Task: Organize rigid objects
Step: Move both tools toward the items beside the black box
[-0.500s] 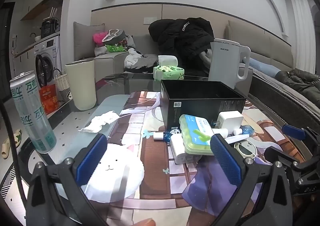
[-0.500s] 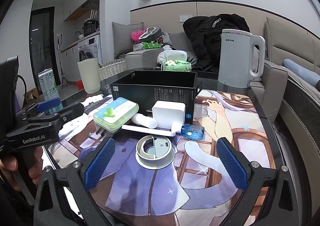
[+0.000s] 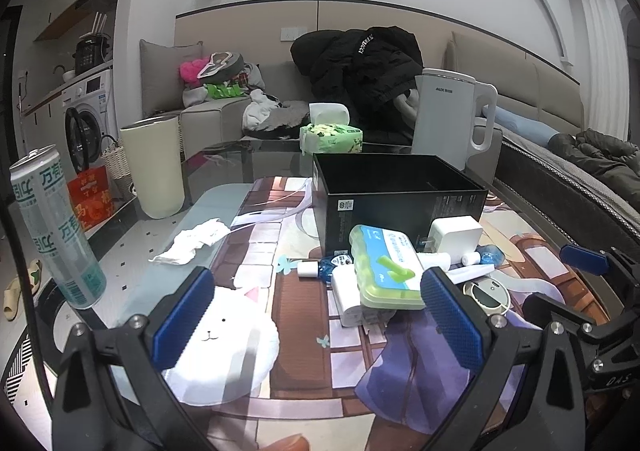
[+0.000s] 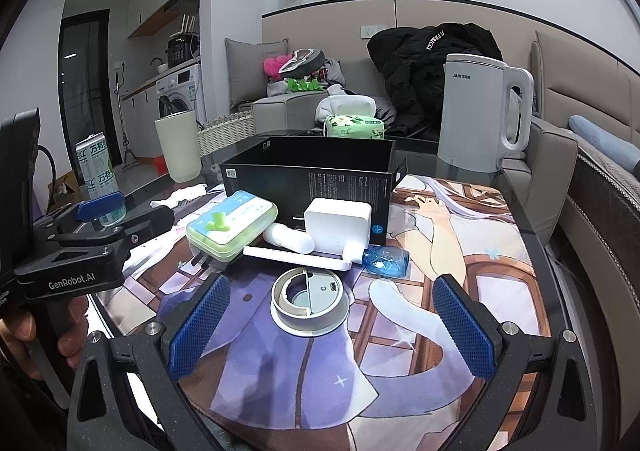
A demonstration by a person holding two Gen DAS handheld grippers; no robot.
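Observation:
An empty black box [image 3: 400,195] [image 4: 312,181] stands open on the printed mat. In front of it lies a heap: a green-and-white case [image 3: 386,265] [image 4: 232,225], a white charger cube [image 3: 456,233] [image 4: 338,221], a white stick [image 4: 296,258], a small white bottle [image 4: 288,238], a blue packet [image 4: 386,260] and a round white device [image 4: 307,301] [image 3: 490,293]. My left gripper [image 3: 316,321] hovers open just short of the heap, nothing between its pads. My right gripper [image 4: 330,331] is open too, with the round device lying between and just beyond its fingertips.
A tall can [image 3: 56,231] stands near the table's left edge, a cream tumbler [image 3: 154,167] and a crumpled tissue [image 3: 192,241] behind it. A white kettle [image 4: 478,111] and green tissue pack [image 3: 332,139] sit at the back. A hand [image 4: 48,335] grips the left tool.

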